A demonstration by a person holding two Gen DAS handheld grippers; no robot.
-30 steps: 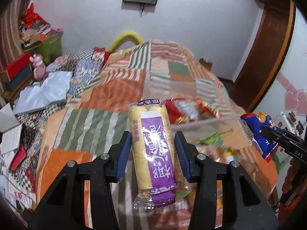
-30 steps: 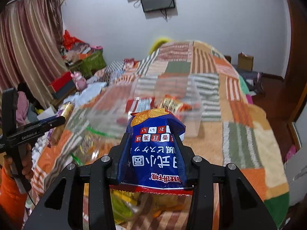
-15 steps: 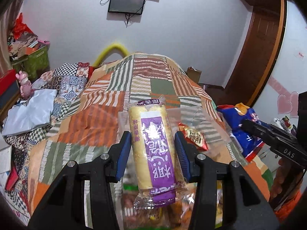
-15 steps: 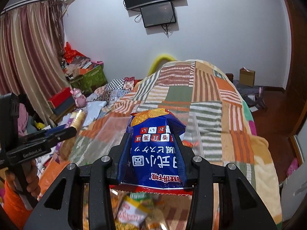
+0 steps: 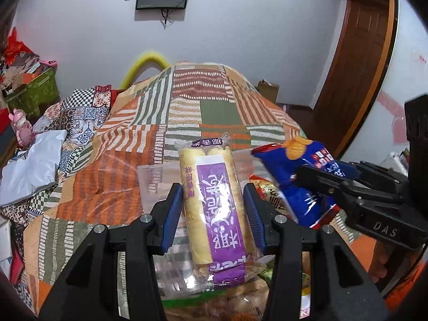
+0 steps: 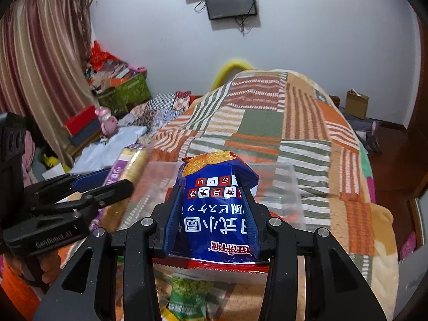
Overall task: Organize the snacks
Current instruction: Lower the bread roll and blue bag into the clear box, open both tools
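Observation:
My left gripper [image 5: 214, 206] is shut on a long yellow snack pack with a purple label [image 5: 212, 208], held lengthwise between the blue pads. My right gripper [image 6: 214, 214] is shut on a blue chip bag [image 6: 216, 219]. Both hang above a clear plastic bin [image 6: 289, 195] on the patchwork bed, with red packets inside [image 5: 270, 190]. In the left wrist view the right gripper [image 5: 321, 179] and its blue bag [image 5: 302, 176] are at the right. In the right wrist view the left gripper [image 6: 101, 184] and its pack [image 6: 131, 165] are at the left.
A green snack packet [image 6: 187, 297] and other loose packets lie below the grippers. The patchwork quilt [image 5: 203, 107] covers the bed. Clutter, boxes and a pink toy [image 5: 22, 131] sit at the left. A wooden door [image 5: 355, 67] stands at the right.
Both grippers have risen and tilted up, then come closer together over the clear bin. Each still holds its pack.

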